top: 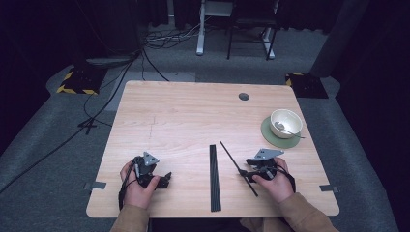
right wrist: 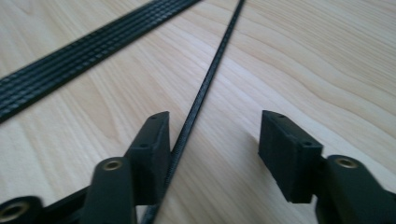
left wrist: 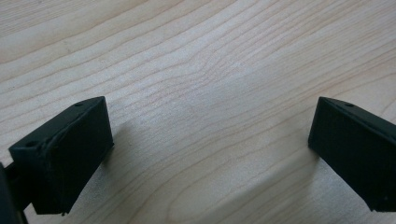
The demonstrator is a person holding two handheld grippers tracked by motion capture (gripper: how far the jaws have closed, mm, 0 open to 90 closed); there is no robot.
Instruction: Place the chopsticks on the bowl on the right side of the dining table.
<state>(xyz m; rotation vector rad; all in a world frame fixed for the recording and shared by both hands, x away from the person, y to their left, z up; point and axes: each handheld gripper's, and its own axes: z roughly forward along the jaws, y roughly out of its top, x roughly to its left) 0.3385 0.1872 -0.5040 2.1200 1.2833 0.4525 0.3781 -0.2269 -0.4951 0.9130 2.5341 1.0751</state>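
A single thin black strip [top: 231, 155] lies slanted on the wooden table [top: 193, 116], right of a flat bundle of several black strips [top: 214, 176]. My right gripper [top: 245, 173] sits low over the thin strip's near half. In the right gripper view the thin strip [right wrist: 205, 88] runs between the jaws of the right gripper [right wrist: 215, 128], close along the left jaw, while the right jaw stands well clear of it. The bundle [right wrist: 88, 46] lies off to the left there. My left gripper [top: 166, 180] rests at the near left, and its jaws [left wrist: 210, 149] stand wide apart over bare wood.
A cream bowl [top: 285, 122] with a spoon in it stands on a green mat [top: 270, 137] at the right edge. A round cable hole [top: 243, 96] is near the far edge. Cables and stands lie on the floor beyond.
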